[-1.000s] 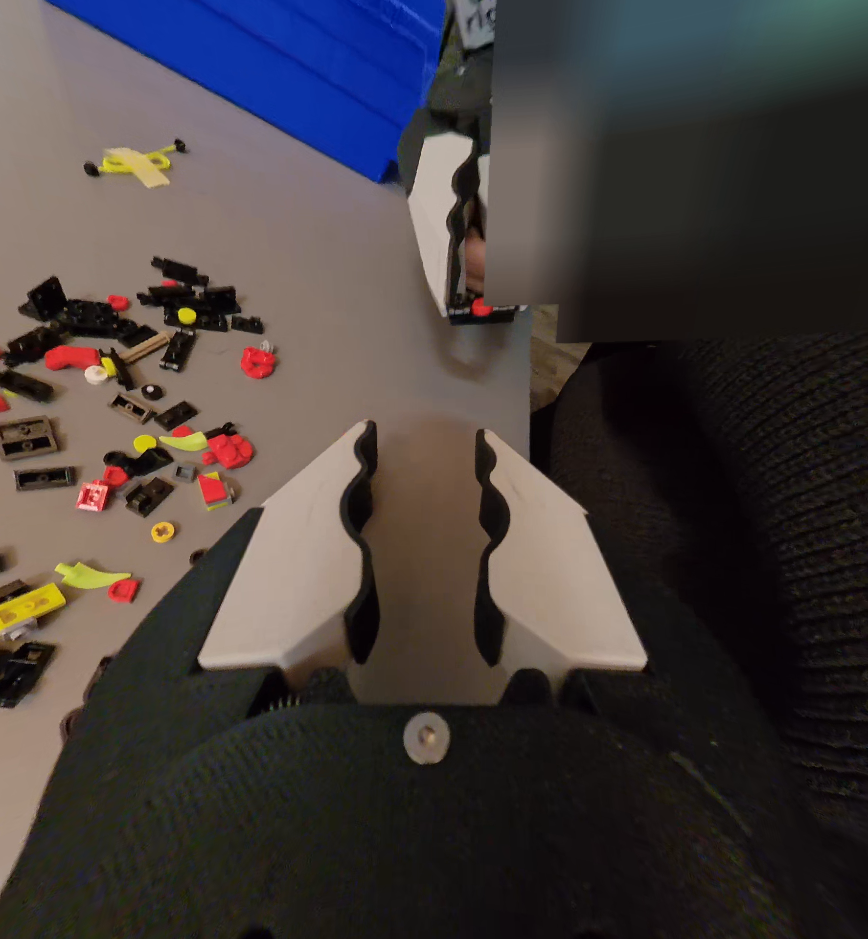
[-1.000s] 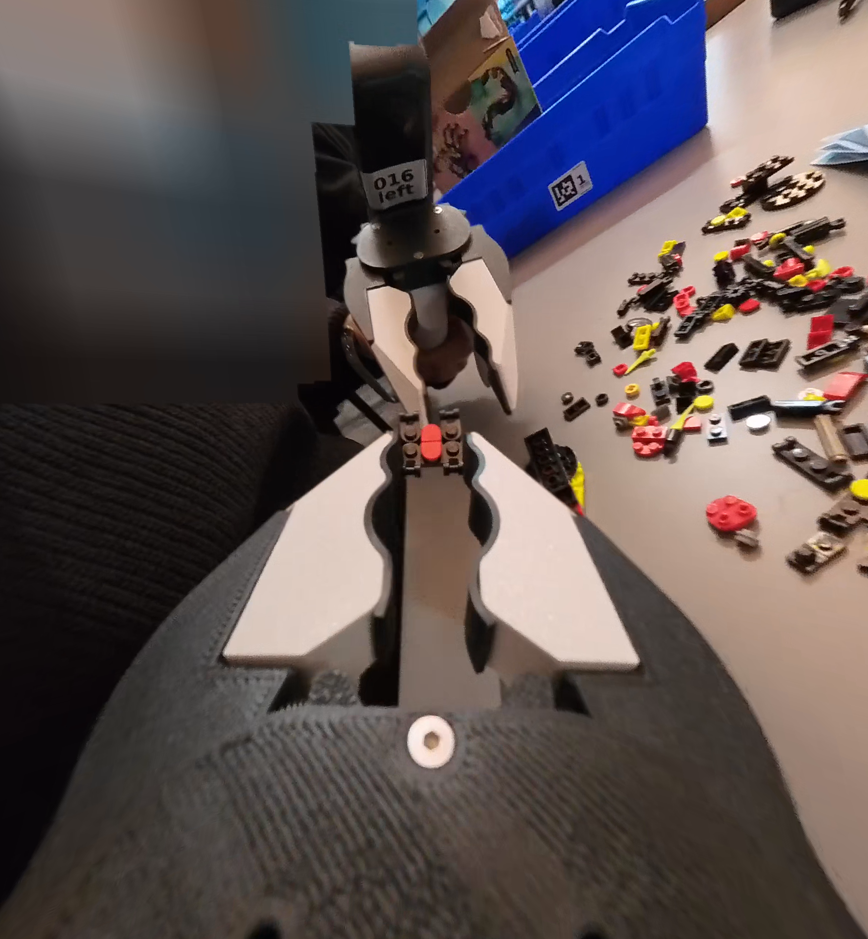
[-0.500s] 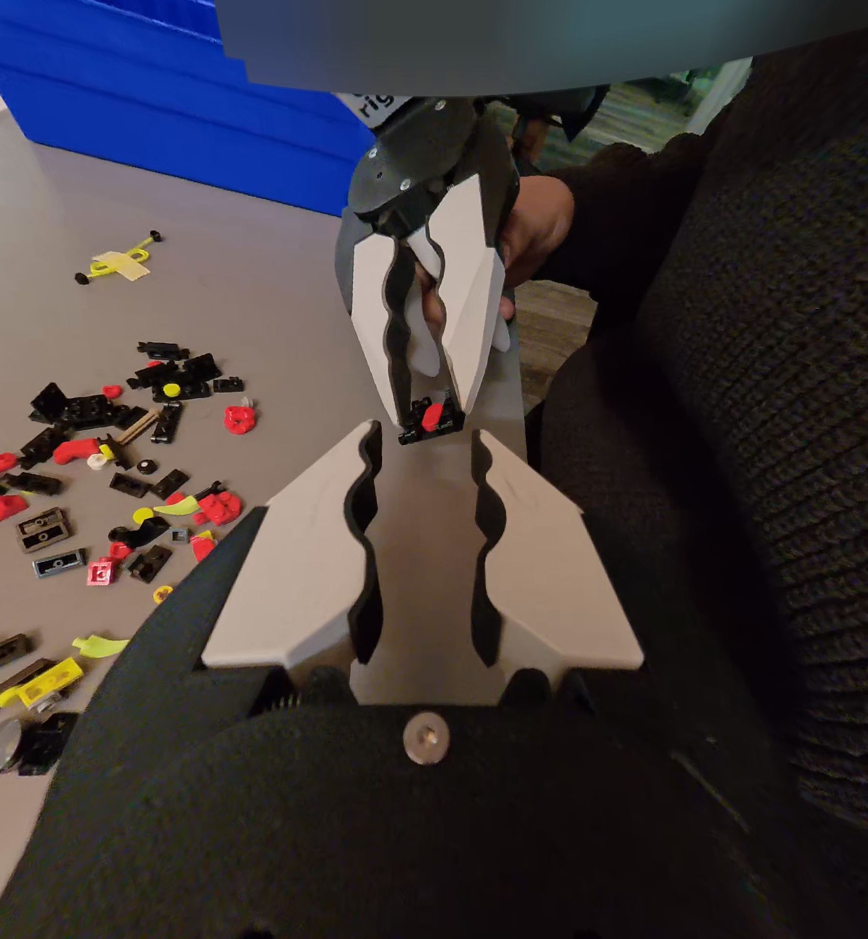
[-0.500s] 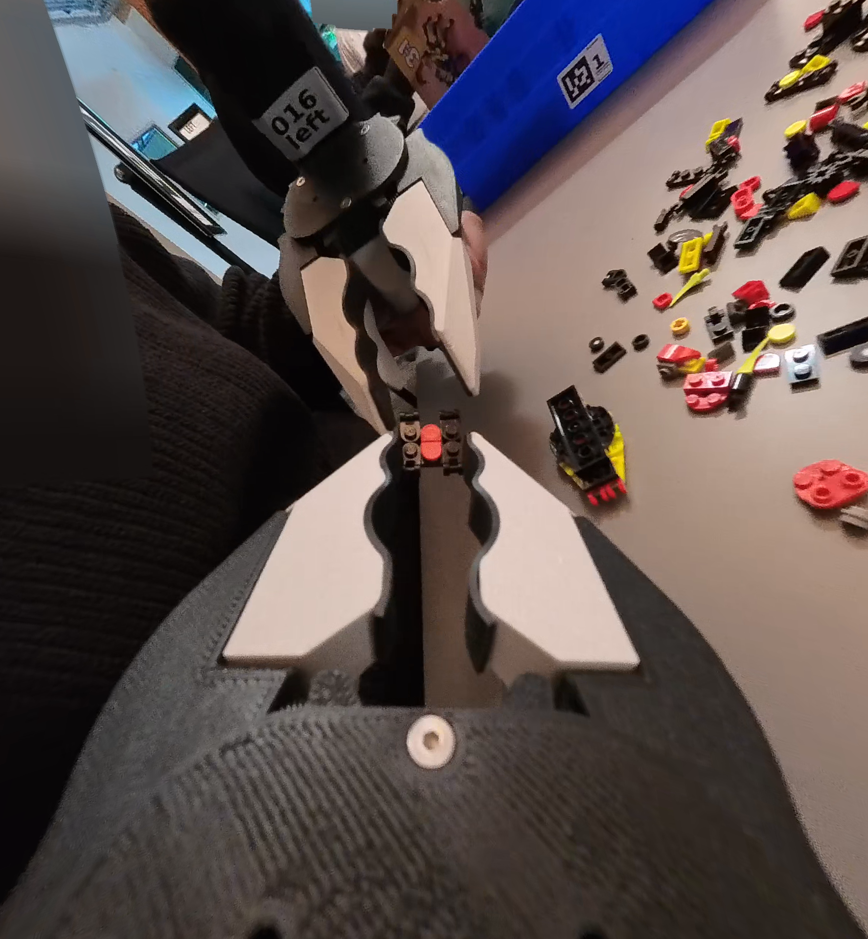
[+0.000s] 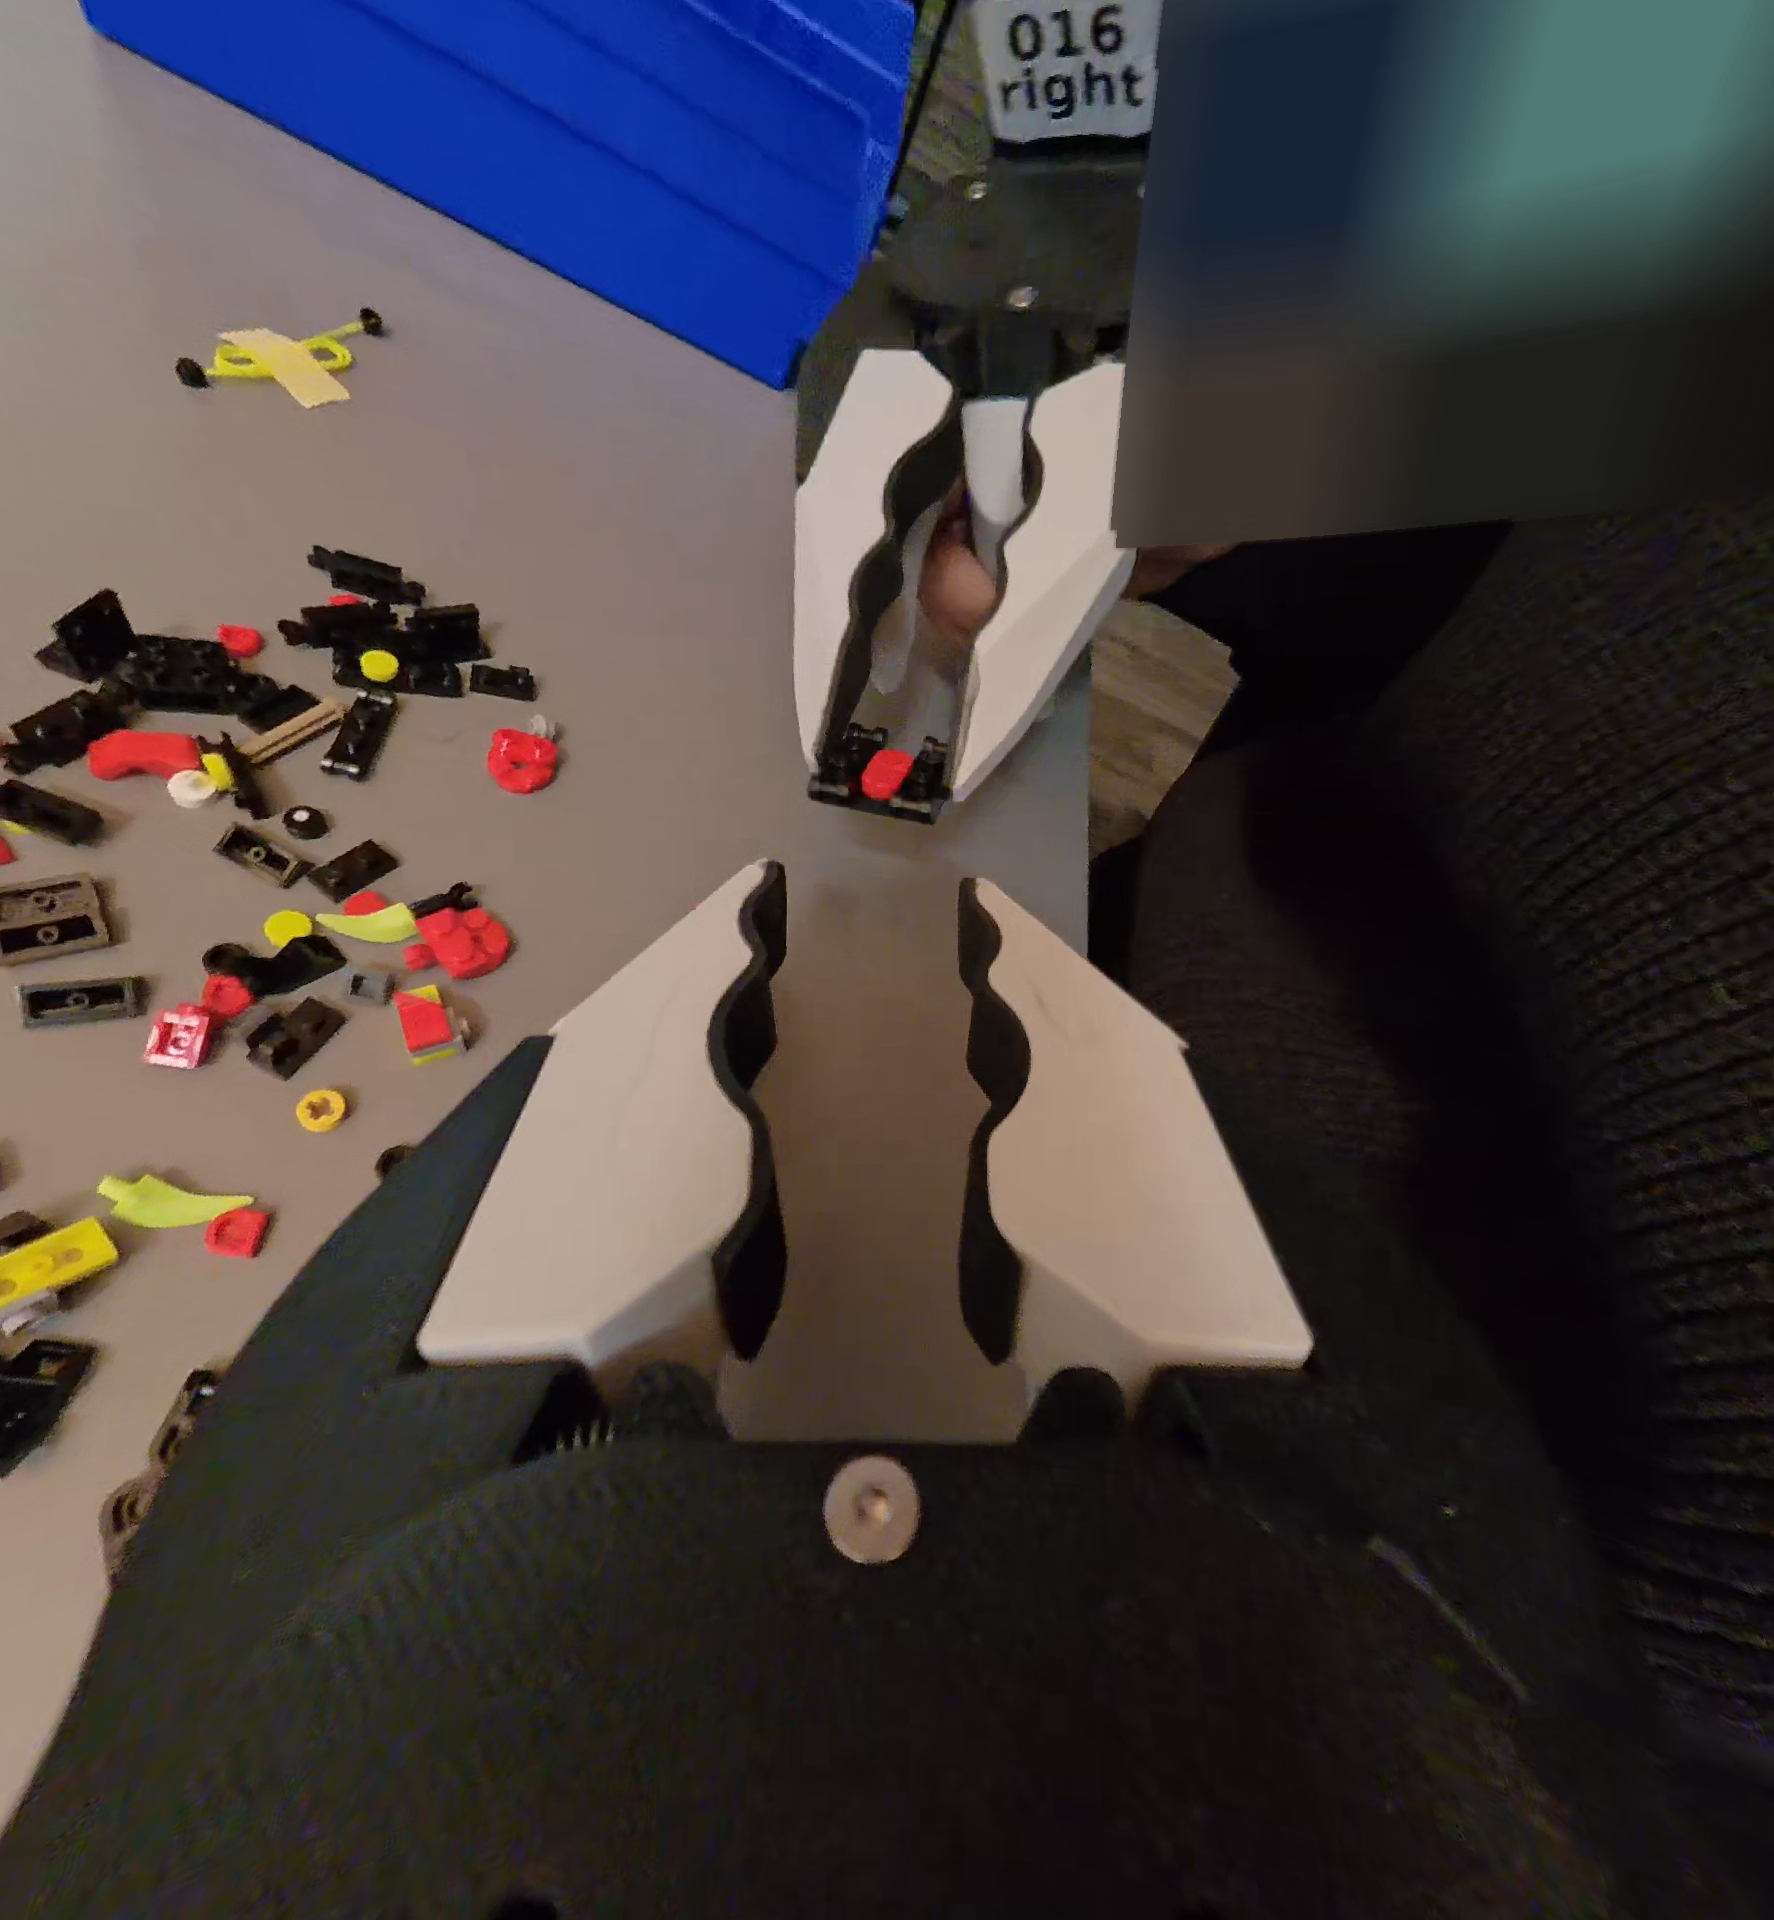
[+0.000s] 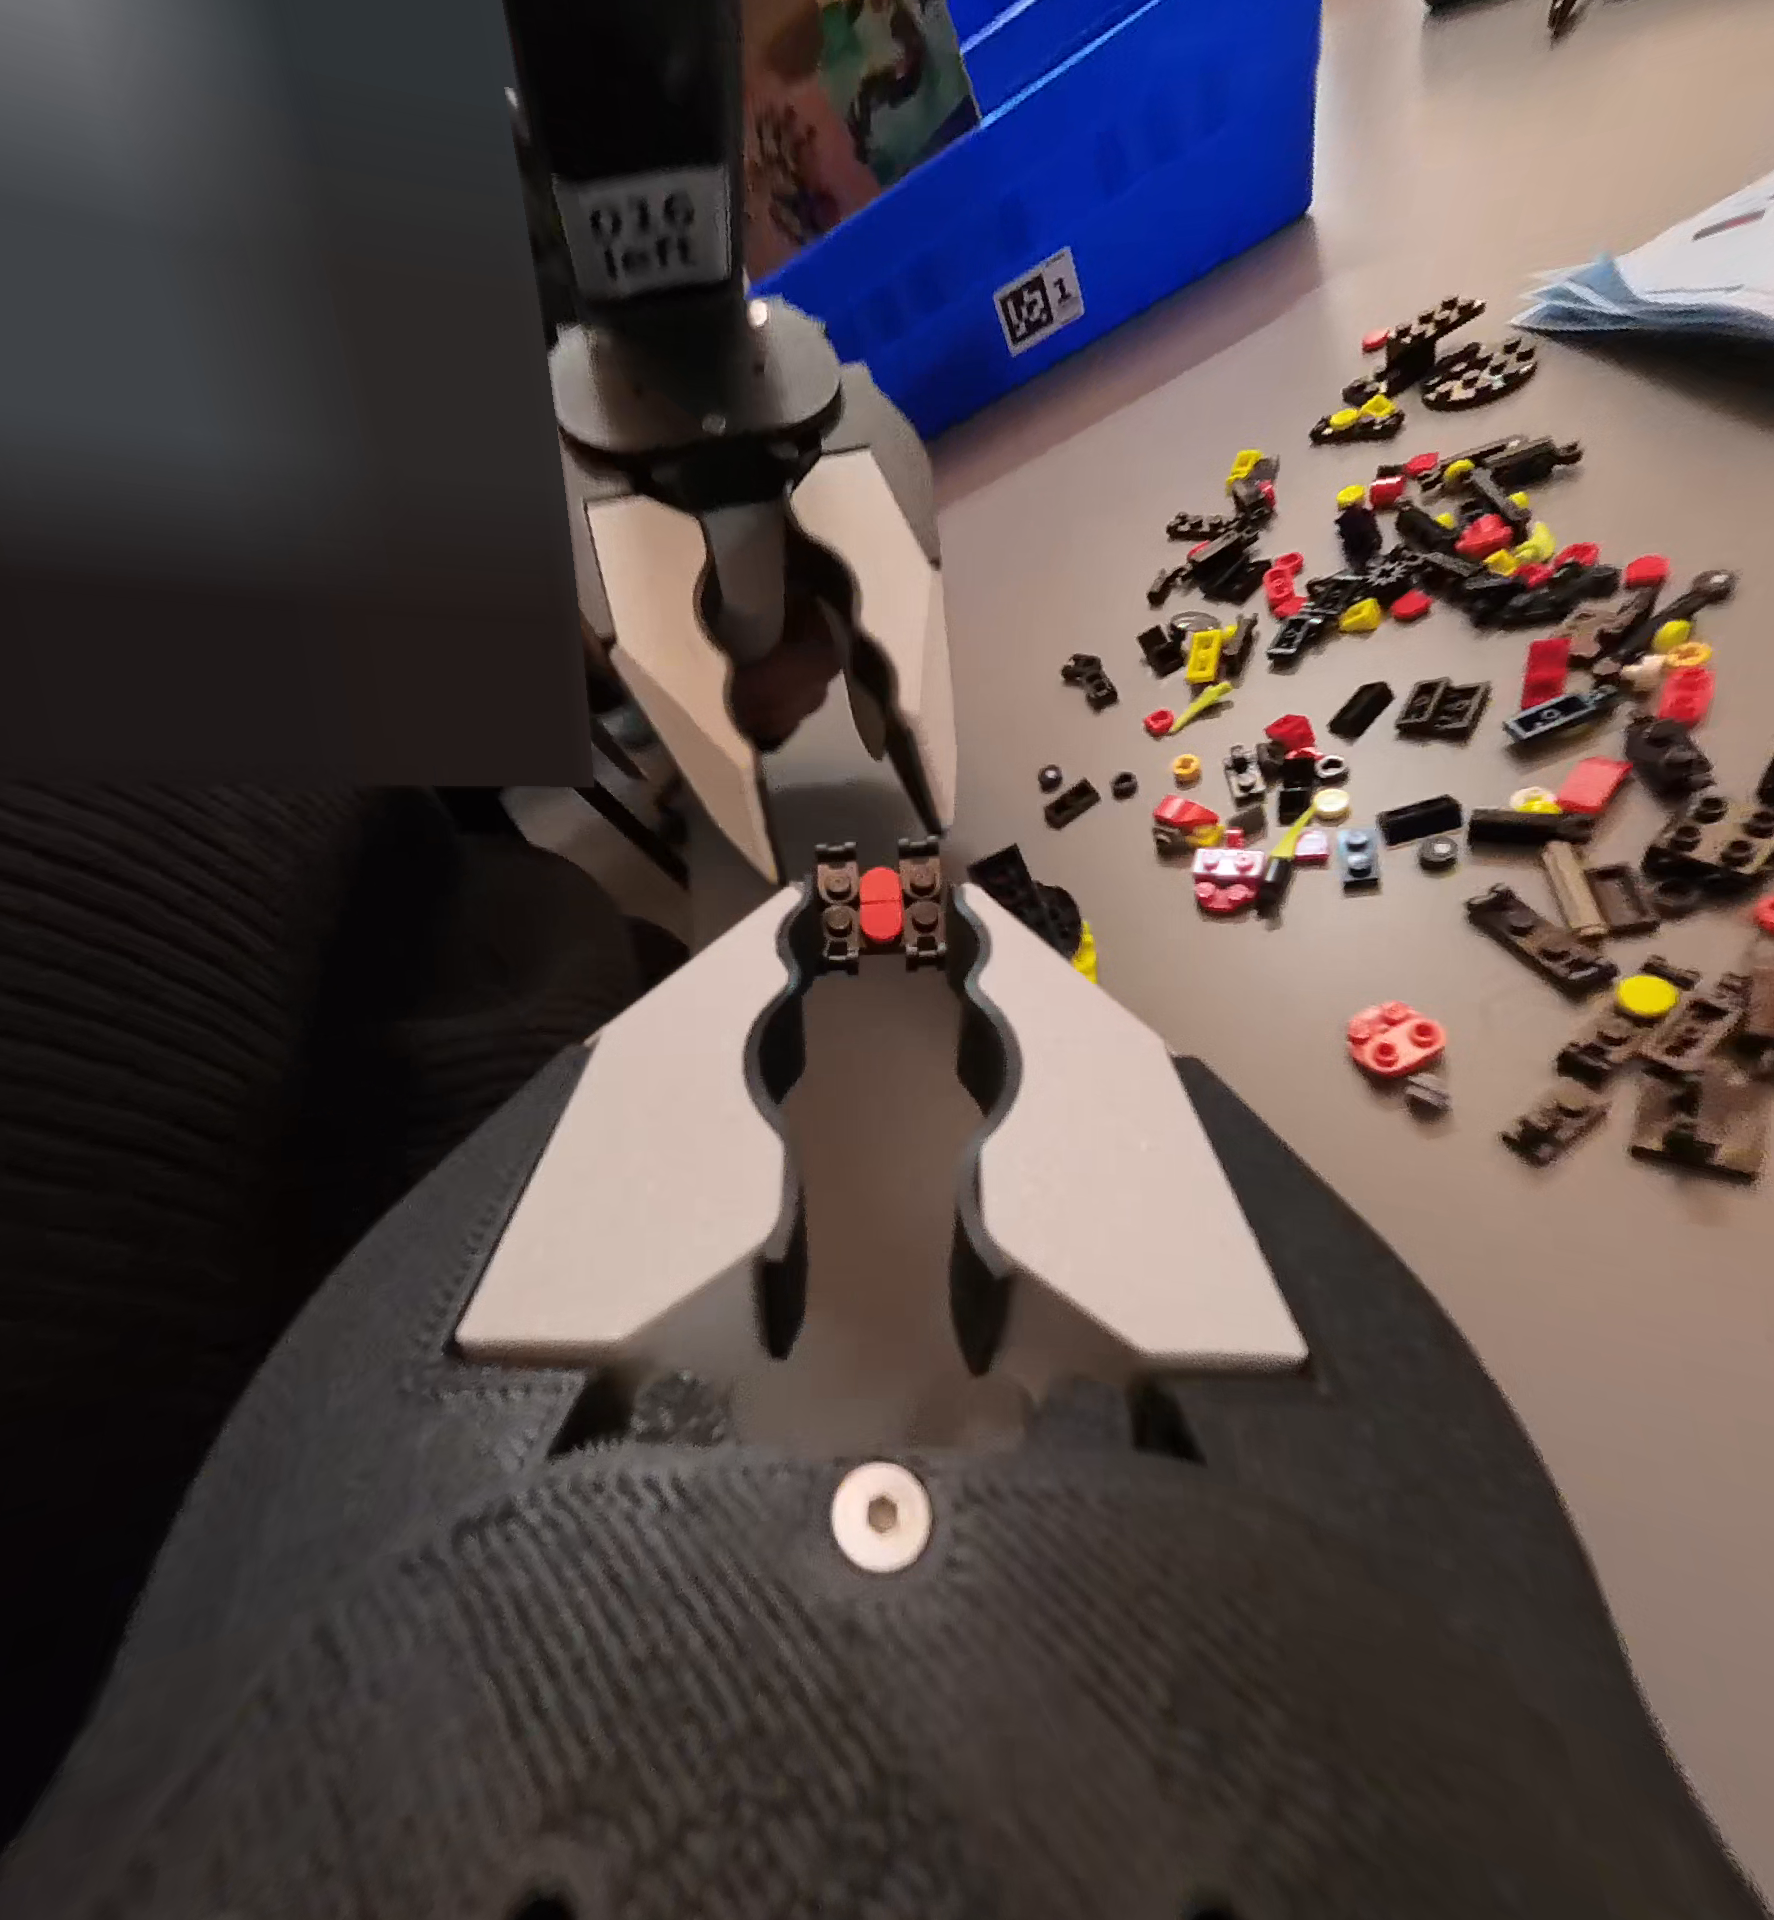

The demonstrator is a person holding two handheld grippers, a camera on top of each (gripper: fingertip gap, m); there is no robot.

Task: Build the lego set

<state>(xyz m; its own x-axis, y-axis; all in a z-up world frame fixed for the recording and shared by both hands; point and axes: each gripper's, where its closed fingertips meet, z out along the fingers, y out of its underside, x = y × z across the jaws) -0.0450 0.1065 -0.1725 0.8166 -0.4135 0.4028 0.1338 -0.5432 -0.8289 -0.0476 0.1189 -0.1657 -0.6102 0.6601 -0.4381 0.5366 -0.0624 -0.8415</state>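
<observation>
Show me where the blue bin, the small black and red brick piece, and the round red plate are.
blue bin (image 6: 1122,197), right wrist view, front wall.
brick piece (image 6: 880,906), right wrist view, red centre.
round red plate (image 6: 1395,1036), right wrist view, top.

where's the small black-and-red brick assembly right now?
The black-and-red brick assembly is clamped at the right gripper's fingertips, above the table's near edge, facing the open, empty left gripper.
</observation>
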